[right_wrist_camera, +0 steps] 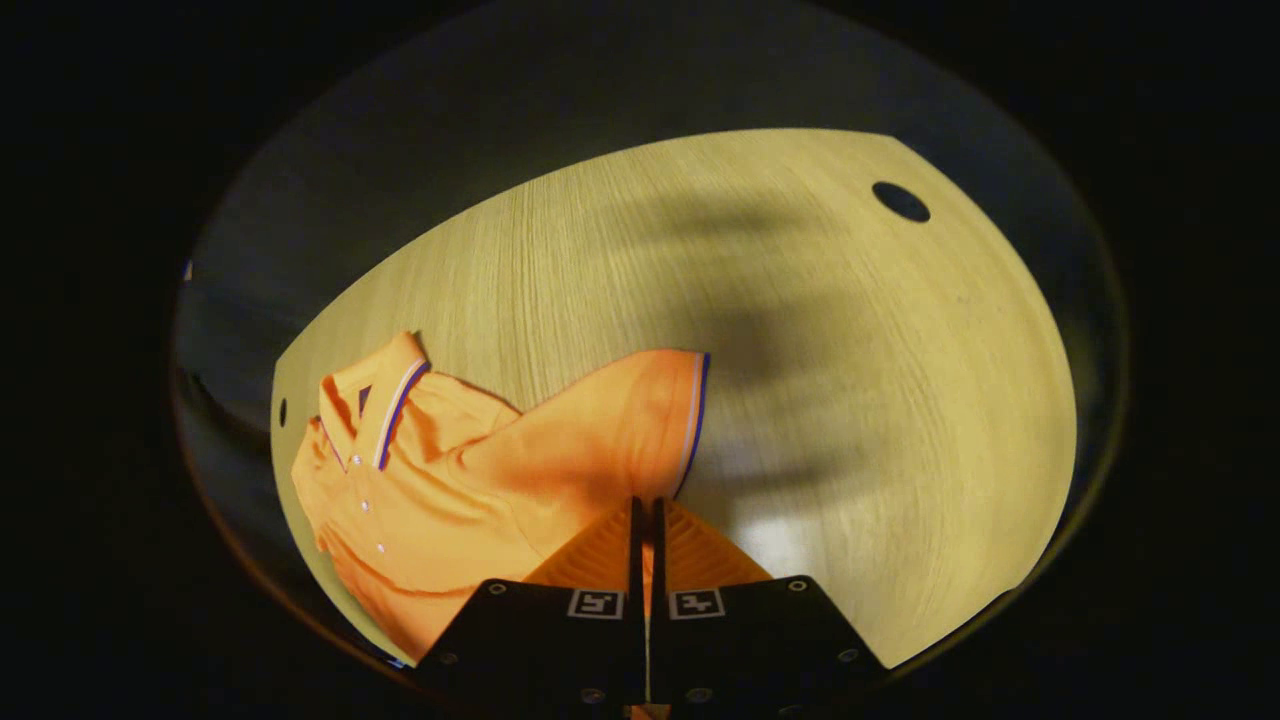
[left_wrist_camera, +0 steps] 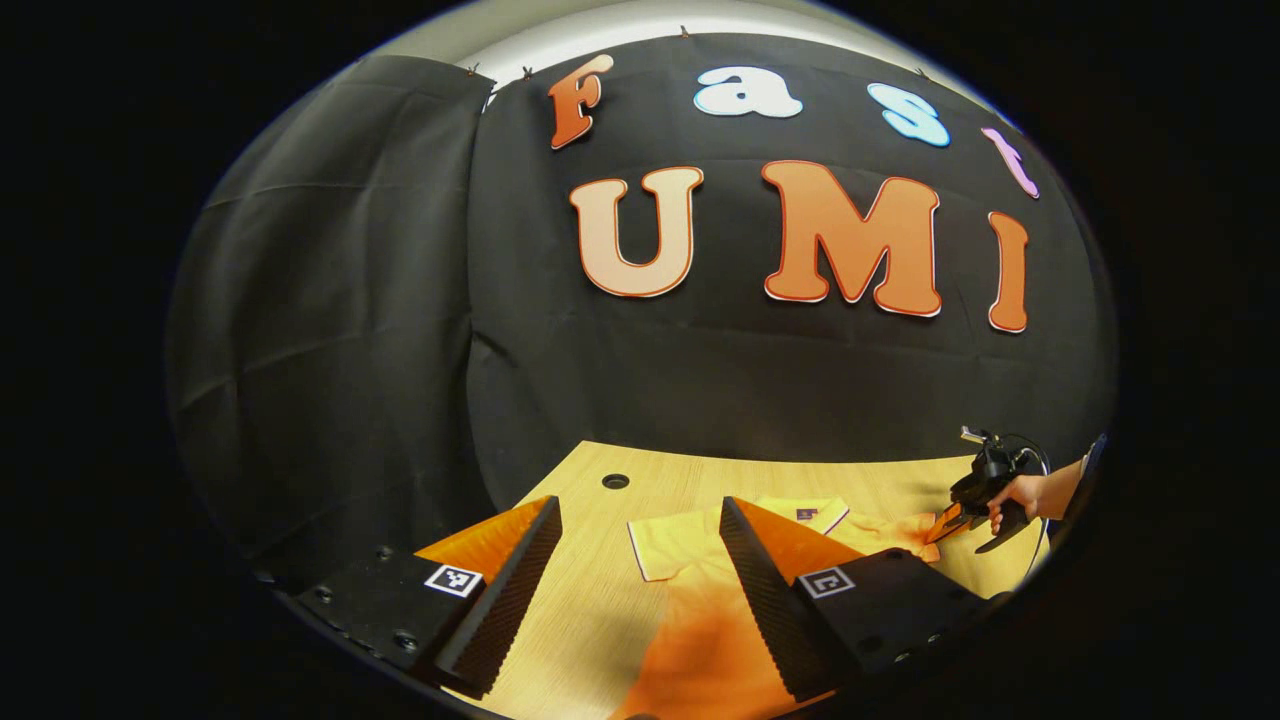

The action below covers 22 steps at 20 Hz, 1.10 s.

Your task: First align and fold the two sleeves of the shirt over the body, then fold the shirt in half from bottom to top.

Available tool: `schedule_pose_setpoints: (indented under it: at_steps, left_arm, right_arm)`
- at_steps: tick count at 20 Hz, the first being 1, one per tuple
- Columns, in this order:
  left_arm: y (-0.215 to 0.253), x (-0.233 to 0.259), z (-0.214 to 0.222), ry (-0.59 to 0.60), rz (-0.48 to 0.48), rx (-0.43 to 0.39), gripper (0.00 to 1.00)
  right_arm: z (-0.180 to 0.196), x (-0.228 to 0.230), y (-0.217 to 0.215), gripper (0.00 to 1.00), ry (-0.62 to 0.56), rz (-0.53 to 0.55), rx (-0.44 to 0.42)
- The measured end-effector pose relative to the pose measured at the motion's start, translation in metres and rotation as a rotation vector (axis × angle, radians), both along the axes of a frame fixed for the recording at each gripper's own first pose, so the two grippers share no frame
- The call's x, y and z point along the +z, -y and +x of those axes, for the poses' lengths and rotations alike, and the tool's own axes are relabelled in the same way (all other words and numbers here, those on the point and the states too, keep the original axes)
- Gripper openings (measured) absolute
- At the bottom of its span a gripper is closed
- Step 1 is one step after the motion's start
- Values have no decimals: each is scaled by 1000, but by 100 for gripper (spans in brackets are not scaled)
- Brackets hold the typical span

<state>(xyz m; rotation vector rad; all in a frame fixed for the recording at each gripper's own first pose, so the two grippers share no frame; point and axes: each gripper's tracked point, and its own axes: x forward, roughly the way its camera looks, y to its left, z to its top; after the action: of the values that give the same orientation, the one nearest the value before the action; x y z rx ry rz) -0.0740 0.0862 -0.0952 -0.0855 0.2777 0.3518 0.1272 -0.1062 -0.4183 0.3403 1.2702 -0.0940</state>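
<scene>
Right gripper pinches the shirt sleeve on the wooden table; left gripper gapes.

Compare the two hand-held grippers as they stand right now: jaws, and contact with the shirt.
The left hand-held gripper has its jaws wide apart, while the right hand-held gripper has its jaws pressed together. The left one hangs above the orange shirt gripping nothing; the right one is pinched on the shirt's sleeve, near its striped cuff. Both point at the same shirt on the wooden table.
</scene>
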Motion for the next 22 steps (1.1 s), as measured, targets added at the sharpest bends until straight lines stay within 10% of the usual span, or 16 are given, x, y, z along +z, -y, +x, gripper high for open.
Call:
schedule_pose_setpoints:
  at_steps: [14, 20, 22]
  left_arm:
    - [-15, -34, -4, -58, -107, 15, 100]
    - [-34, -57, 13, -112, -128, -8, 99]
    - [-38, -69, 34, -143, -128, -40, 99]
  right_arm:
    - [15, 82, -116, 3, 163, 203, 126]
    - [13, 111, -136, 16, 214, 255, 131]
    - [10, 129, -124, 40, 263, 218, 118]
